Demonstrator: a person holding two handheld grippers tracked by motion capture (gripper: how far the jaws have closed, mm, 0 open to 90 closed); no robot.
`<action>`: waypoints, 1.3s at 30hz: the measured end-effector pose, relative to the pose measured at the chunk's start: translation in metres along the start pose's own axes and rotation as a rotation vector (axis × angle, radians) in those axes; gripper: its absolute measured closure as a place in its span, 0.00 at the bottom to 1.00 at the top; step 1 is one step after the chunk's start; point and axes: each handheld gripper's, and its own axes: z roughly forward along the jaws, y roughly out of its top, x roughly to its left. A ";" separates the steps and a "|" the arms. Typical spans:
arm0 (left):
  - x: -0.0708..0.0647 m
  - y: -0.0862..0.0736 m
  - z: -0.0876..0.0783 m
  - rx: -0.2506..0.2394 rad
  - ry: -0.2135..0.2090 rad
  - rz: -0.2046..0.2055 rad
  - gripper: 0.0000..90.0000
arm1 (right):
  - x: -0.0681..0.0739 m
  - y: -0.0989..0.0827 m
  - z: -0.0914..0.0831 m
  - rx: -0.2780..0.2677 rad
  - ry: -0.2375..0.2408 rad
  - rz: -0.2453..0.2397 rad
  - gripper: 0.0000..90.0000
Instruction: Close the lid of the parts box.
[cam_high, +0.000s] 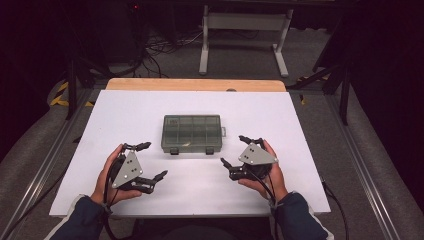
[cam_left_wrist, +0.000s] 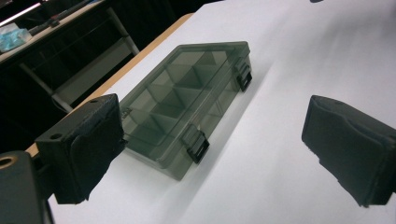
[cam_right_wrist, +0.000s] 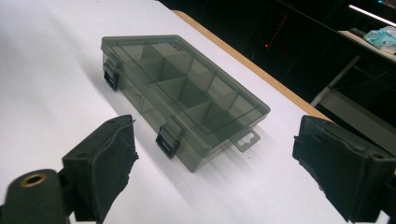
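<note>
Box (cam_high: 192, 133), lid closed w/ both latches toward person, centred on table (cam_high: 125, 115). Left gripper (cam_high: 148, 161) & right gripper (cam_high: 234, 149) flank it, jaws spread, empty, prob. poised for latches.

A: State of the left black two-jaw gripper (cam_high: 151, 161)?
B: Jaws spread wide, nothing between them; hand (cam_high: 107, 175) grips it from behind.
A: The right black two-jaw gripper (cam_high: 233, 150)?
B: Same: jaws apart, empty, held in the right hand (cam_high: 267, 175).
</note>
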 end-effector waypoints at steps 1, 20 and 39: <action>0.000 -0.001 -0.001 0.001 0.000 0.001 0.07 | 0.000 -0.001 -0.001 0.001 -0.001 0.000 0.14; -0.001 -0.012 -0.010 0.025 0.025 -0.003 0.07 | -0.002 -0.016 -0.015 0.014 -0.038 0.021 0.14; 0.003 -0.034 -0.018 0.070 0.057 -0.050 0.07 | -0.007 -0.040 -0.029 0.046 -0.080 0.029 0.14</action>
